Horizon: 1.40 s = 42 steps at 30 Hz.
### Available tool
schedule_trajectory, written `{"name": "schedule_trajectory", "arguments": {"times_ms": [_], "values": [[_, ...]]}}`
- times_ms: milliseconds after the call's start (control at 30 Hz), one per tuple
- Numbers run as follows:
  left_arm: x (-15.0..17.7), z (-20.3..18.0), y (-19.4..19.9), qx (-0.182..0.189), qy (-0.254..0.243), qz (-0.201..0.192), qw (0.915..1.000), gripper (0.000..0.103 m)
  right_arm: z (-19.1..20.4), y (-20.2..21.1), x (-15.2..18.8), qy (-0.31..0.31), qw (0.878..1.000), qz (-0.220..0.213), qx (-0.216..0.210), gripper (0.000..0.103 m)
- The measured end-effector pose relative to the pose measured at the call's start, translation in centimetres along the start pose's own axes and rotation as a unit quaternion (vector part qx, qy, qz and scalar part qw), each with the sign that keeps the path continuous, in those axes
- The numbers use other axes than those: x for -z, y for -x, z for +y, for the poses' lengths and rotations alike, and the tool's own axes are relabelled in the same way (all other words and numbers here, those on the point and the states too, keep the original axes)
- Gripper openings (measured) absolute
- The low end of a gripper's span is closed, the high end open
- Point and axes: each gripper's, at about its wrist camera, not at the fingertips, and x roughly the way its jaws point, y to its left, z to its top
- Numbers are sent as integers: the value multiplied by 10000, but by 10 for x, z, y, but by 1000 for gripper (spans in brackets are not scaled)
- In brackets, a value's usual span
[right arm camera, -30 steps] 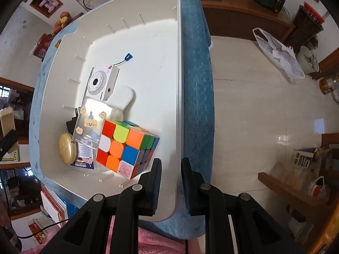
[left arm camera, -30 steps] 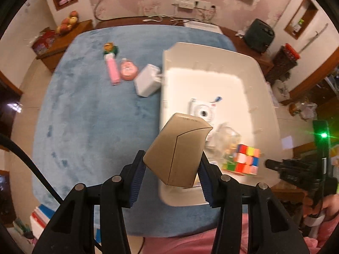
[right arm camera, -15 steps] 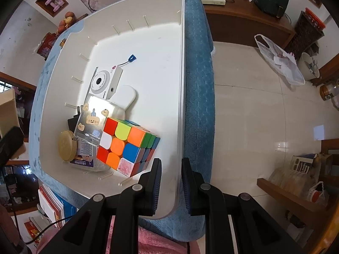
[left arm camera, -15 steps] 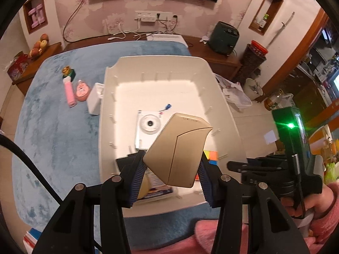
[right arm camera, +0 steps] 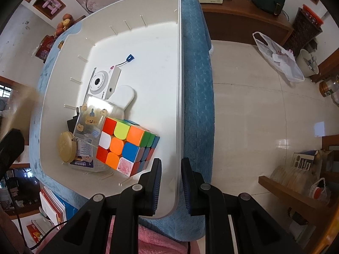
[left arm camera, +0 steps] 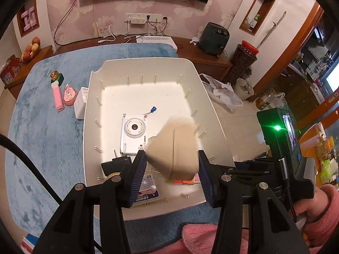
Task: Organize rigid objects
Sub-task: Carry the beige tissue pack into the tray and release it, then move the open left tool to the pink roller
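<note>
left claw [left arm camera: 172,170] opening above white bin [left arm camera: 214,114], blurred tan box [left arm camera: 174,148] between pads, apparently dropping in | right claw [right arm camera: 171,183] clamped on bin's near right rim, likely steadying it | cube [right arm camera: 125,146], camera [right arm camera: 103,82] already inside

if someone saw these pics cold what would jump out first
Probably the bright multicoloured puzzle cube in the near corner of the white bin, beside a white toy camera lying flat. Next, the blurred tan box between the opening jaws of the left tool, above the bin. The right tool straddles the bin's near rim.
</note>
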Motion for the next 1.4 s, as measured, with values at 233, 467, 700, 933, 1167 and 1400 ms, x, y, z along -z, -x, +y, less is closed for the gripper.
{"name": "schedule_trajectory", "arguments": {"times_ms": [233,467,700,933,1167,1400], "values": [[-1,13,6,39,269,-122,9996,79,3,-4,-3,-85,9998,46,148,19],[-3,38,13,45,540,-174,9984,79,4,-7,-5,-346,9990,73,273,19],[-5,75,18,116,910,-105,9957,79,6,-9,-6,-711,9962,89,486,19],[-9,122,23,89,1268,-39,9919,79,4,-8,-4,-1130,9911,50,707,19],[-22,175,21,-64,1609,49,9869,79,4,-8,-6,-1481,9846,16,930,19],[-44,218,9,-345,1742,73,9841,79,4,-8,-5,-1876,9769,-31,1025,19]]}}
